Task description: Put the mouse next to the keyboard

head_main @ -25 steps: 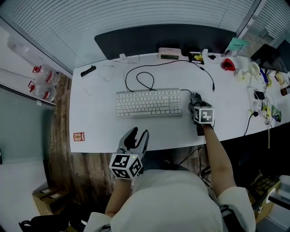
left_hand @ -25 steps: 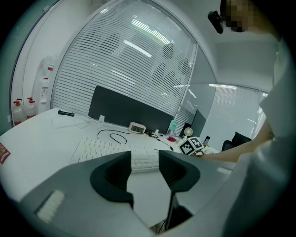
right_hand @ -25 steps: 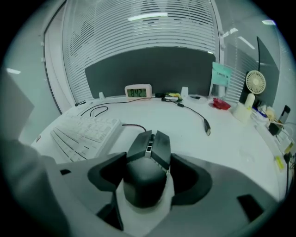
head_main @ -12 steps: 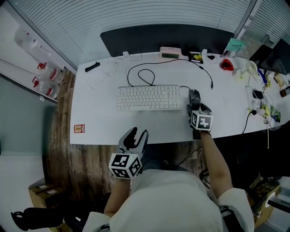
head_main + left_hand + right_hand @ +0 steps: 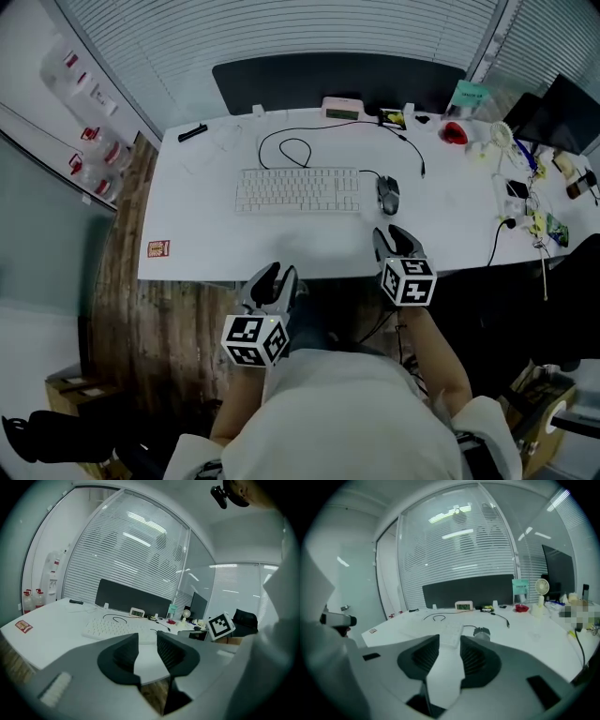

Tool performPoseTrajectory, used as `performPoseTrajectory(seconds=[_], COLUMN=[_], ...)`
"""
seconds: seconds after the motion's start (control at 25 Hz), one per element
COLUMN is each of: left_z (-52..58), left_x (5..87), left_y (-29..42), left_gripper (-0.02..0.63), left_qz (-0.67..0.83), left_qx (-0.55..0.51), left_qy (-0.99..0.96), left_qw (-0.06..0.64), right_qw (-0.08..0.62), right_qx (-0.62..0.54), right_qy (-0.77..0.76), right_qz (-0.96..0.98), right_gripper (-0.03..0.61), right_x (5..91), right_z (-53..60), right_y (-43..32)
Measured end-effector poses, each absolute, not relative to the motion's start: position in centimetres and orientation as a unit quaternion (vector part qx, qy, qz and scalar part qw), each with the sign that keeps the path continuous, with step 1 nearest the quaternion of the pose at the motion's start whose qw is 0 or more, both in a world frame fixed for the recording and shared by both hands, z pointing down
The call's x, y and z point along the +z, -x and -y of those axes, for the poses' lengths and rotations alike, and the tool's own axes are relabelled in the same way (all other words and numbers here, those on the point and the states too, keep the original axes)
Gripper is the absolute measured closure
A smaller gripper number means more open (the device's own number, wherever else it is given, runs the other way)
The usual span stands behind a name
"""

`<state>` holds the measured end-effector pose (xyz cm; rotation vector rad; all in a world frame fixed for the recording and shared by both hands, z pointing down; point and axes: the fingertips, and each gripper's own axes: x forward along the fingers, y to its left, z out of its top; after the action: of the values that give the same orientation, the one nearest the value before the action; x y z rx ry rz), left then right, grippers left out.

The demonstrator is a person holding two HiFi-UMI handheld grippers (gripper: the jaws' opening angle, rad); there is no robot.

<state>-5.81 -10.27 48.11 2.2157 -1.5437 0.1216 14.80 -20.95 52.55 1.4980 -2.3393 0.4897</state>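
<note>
The dark mouse (image 5: 387,194) lies on the white desk (image 5: 206,234), just off the right end of the white keyboard (image 5: 297,190); its cable runs off toward the back. My right gripper (image 5: 392,238) hovers at the desk's front edge, a short way nearer me than the mouse, its jaws closing on nothing. In the right gripper view the mouse (image 5: 481,632) and the keyboard (image 5: 452,633) show beyond the right gripper (image 5: 450,651). My left gripper (image 5: 275,277) hangs off the front edge, jaws closing and empty. In the left gripper view the keyboard (image 5: 112,627) lies ahead of the left gripper (image 5: 147,645).
A small clock (image 5: 343,108) and a dark screen panel (image 5: 337,80) stand at the back. A looped black cable (image 5: 291,150) lies behind the keyboard, a black pen (image 5: 192,132) at back left, a red card (image 5: 158,249) at front left. Clutter and a small fan (image 5: 502,136) crowd the right end.
My right gripper has drawn back from the mouse toward the front edge, and the mouse stays beside the keyboard. Both pairs of jaws stand narrower than before.
</note>
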Motion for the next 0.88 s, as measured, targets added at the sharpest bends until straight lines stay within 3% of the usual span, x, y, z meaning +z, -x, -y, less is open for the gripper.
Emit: performPoseTrajectory(seconds=[0.2,0.56,0.88], left_z=[7.8,4.4,3.1], left_x=[48.0,47.7,47.5], left_y=[5.0,4.1,3.7], left_gripper=[0.529,0.6,0.603], left_qz=[0.568,0.575,0.567], left_qx=[0.04,0.034,0.025], left_qy=[-0.794,-0.791,-0.797], left_qw=[0.214,0.207,0.205], right_qw=[0.141,0.122,0.117], right_qx=[0.142,0.124,0.127], right_qy=[-0.503,-0.47,-0.463], right_qz=[0.841,0.865,0.87], right_gripper=[0.518,0.571,0.575], right_x=[49.8,47.7,47.9], right_z=[16.1,10.3,8.0], right_y=[-13.9,-12.1,-11.6])
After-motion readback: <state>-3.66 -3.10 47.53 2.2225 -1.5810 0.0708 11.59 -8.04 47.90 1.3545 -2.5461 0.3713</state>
